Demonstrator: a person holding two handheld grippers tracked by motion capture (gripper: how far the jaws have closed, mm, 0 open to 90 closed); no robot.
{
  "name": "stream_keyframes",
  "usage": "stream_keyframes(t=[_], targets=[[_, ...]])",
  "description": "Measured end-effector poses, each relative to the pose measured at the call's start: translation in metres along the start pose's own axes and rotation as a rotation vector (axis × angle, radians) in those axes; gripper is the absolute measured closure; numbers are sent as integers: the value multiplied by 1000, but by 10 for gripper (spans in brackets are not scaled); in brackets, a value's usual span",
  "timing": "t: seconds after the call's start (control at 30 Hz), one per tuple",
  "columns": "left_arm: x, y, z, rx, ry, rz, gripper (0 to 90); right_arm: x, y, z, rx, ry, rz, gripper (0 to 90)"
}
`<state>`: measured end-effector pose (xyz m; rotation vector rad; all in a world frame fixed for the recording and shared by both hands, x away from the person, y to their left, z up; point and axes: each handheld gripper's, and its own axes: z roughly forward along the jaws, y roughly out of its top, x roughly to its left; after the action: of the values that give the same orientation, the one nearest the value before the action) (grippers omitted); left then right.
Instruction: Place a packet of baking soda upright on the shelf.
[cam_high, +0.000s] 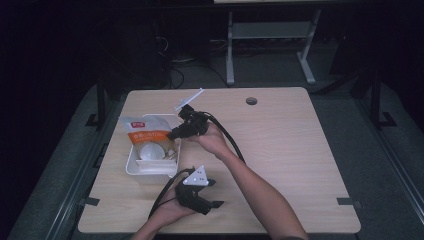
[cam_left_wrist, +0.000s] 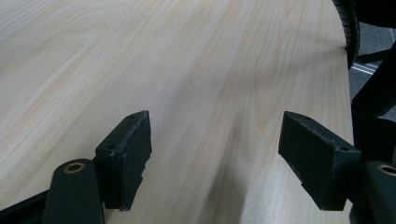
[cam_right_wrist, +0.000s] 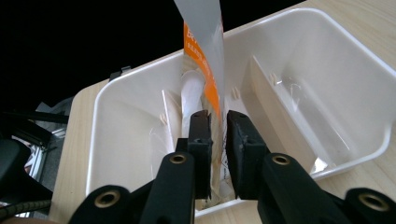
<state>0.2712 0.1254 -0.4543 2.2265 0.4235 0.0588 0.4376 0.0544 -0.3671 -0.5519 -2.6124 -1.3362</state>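
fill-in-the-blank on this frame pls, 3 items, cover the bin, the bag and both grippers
1. The orange-and-clear bag stands in the ____ compartment of the white bin.
2. The left gripper hovers over bare table with its jaws ____.
3. The right gripper has the ____ between its jaws.

Missing words: middle; open; bag

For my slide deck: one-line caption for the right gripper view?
Right claw straddling an orange-and-clear bag standing in the white divided bin.
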Motion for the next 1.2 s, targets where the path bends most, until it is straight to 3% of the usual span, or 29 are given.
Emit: stream_keyframes(t=[0.53, 1.2], targets=[[1, 0, -1, -11, 1, -12, 253, 0, -8, -31, -35, -13, 16, 700], [2, 0, -2, -9, 4, -12, 253, -8, -32, -76, -73, -44, 67, 567]])
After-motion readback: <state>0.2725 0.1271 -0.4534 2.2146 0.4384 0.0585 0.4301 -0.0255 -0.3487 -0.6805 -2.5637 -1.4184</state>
